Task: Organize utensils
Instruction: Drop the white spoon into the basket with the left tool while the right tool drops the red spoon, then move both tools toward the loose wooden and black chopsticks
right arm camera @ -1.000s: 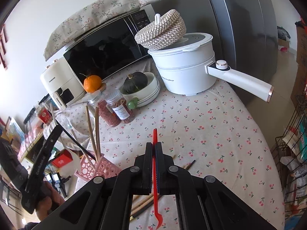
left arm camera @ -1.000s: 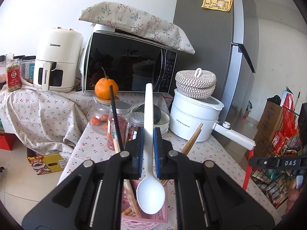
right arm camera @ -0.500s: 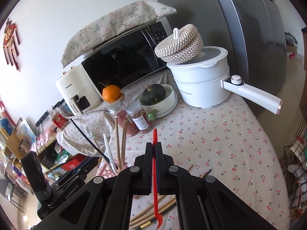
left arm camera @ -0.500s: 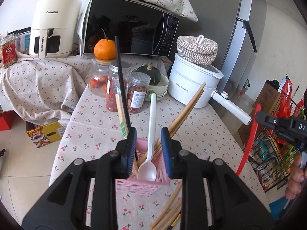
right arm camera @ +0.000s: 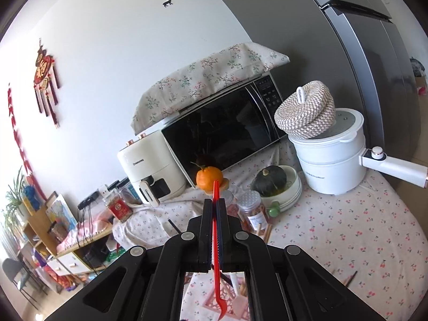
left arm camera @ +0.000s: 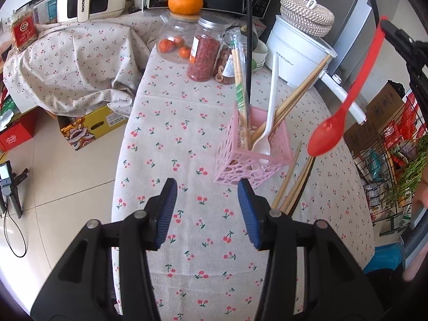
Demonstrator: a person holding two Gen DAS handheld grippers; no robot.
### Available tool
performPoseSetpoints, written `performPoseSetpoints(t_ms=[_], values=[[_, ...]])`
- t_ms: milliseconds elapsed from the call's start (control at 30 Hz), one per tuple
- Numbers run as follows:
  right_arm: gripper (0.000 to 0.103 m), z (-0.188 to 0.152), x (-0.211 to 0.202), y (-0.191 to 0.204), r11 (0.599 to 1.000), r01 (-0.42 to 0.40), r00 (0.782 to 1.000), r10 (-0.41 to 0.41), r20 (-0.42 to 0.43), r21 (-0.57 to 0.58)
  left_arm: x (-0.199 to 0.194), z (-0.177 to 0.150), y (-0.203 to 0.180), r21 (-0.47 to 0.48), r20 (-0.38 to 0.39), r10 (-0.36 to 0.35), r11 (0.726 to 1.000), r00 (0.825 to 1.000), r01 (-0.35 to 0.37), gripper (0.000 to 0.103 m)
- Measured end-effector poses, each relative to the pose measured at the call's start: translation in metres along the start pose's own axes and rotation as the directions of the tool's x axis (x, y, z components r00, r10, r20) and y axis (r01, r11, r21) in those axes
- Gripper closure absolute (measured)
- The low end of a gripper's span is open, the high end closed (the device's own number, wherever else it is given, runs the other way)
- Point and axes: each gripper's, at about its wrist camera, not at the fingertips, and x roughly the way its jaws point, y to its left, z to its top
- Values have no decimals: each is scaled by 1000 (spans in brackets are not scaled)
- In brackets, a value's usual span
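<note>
The left gripper [left arm camera: 207, 195] hangs over the table [left arm camera: 165, 123] near the pink basket [left arm camera: 251, 157]. Its jaws have just been opening, and nothing is between them now. The white spoon [left arm camera: 267, 123] stands in the basket, bowl down, with some chopsticks [left arm camera: 294, 101] and a black stick [left arm camera: 248, 40] leaning beside it.

The right gripper [right arm camera: 214, 211] is squeezed tight on the red spoon [right arm camera: 215, 230]. It holds the thin handle, and the round bowl [left arm camera: 326, 136] hangs down in the air, above the table and to the side of the basket.

What could go wrong? The basket looks light and full of tall things. If the red spoon bumps the chopsticks on the way in, the basket may tip over and spill. The spoon could also miss the opening and land on the table, next to the loose chopsticks [left arm camera: 291, 184] lying there. The handle is thin, so it might swing or slip in the grip. The jars [left arm camera: 203, 50] stand close behind, so a big swing could knock one.
</note>
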Motion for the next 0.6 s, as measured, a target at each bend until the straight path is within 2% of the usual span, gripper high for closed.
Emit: performPoseSetpoints(t_ms=[167,433,533,600], values=[[101,-21,30,20,999,28,1000,-27,12,-45,-11,-7,2,85,6,57,995,998,-57,54],[100,-53,60,26,992,82,997,-81,18,-91,-9,-9,15,50,-34,21,999,999,-19,53],[94,-61,71,18,997,61,997,-63,-51,-53,-9,-9,15,46,-41,6,999,999,-5,52],[82,-60,68,11,998,54,997,-55,-63,-20,-10,-9,14,41,-42,-5,999,999,7,46]])
